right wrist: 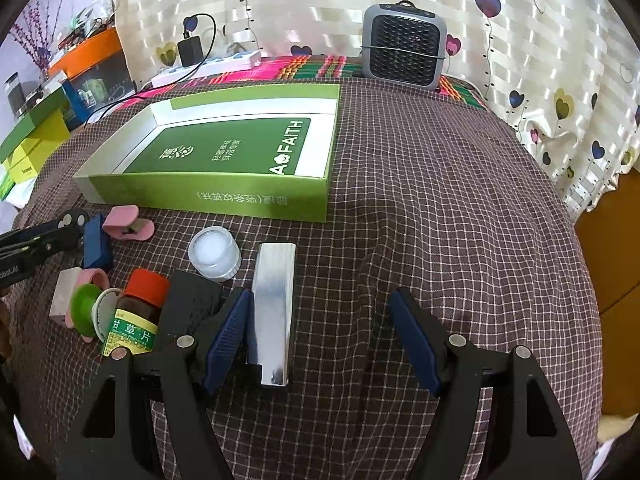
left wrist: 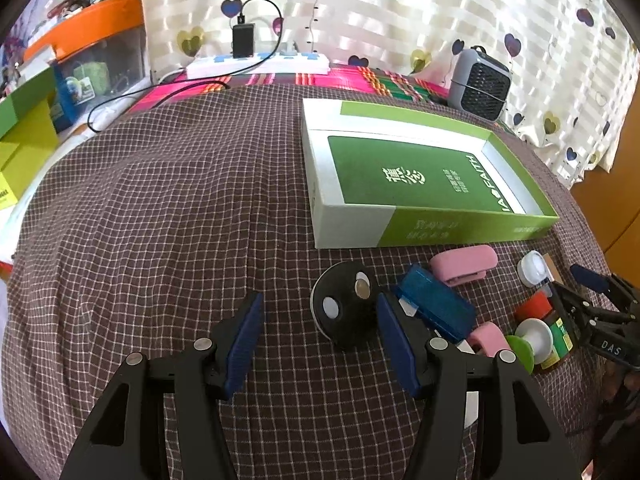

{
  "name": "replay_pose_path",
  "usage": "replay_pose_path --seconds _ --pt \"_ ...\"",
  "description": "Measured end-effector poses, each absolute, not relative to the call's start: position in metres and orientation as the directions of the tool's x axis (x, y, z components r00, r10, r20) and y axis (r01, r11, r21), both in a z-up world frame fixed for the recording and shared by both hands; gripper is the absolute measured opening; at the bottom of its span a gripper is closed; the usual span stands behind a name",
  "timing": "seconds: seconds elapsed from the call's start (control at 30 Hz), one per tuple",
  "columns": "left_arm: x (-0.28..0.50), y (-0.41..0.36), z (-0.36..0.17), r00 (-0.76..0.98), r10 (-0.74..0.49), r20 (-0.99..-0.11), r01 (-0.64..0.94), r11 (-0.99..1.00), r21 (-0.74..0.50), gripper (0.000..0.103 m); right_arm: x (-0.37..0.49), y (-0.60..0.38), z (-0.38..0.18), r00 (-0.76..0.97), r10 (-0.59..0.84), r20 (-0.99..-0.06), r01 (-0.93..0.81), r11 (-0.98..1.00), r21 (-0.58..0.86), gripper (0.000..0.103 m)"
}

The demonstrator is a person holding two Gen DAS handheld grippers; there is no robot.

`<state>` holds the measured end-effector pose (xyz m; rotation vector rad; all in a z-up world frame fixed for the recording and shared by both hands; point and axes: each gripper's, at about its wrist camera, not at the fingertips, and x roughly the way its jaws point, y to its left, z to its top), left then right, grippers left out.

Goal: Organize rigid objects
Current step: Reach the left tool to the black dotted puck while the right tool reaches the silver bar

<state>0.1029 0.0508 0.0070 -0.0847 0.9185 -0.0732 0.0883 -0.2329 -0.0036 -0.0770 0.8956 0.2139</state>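
Observation:
A green and white open box [left wrist: 416,184] [right wrist: 224,160] lies on the checked cloth. In front of it sit small objects: a black round disc [left wrist: 346,310], a blue case [left wrist: 436,304] [right wrist: 97,246], a pink stapler [left wrist: 464,264] [right wrist: 128,224], a white jar [left wrist: 534,268] [right wrist: 215,254], a red-capped brown bottle [left wrist: 548,332] [right wrist: 136,312], a green and white spool [right wrist: 90,310], and a silver bar [right wrist: 274,312]. My left gripper [left wrist: 320,340] is open, its right finger beside the disc. My right gripper [right wrist: 320,336] is open, with the silver bar against its left pad.
A grey heater [left wrist: 478,84] [right wrist: 404,50] stands at the back. A white power strip with a black charger [left wrist: 256,58] [right wrist: 208,64] lies at the back left. Green boxes and an orange-lidded bin [left wrist: 80,36] stand at the left. A black block [right wrist: 188,300] lies by the bottle.

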Motion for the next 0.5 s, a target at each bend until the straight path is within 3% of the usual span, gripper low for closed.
replay_pose_path --seconds 0.33,0.4,0.5 --pt "0.1037 0.0606 0.0071 0.612 -0.118 -0.782 0.003 0.989 -0.148 0.056 0.0857 -0.2315 -0.0024 0.615 0.159 -0.772 -0.224 0.974 0.022 0.055" --pt "0.1035 0.0608 0.0073 0.614 -0.115 -0.78 0.001 0.989 -0.145 0.048 0.0849 -0.2324 -0.0023 0.619 0.145 -0.772 -0.215 0.977 0.011 0.046" --pt "0.103 0.0604 0.007 0.614 -0.112 -0.781 0.006 0.991 -0.137 0.039 0.0852 -0.2348 -0.0019 0.621 0.145 -0.77 -0.205 0.979 0.019 0.042"
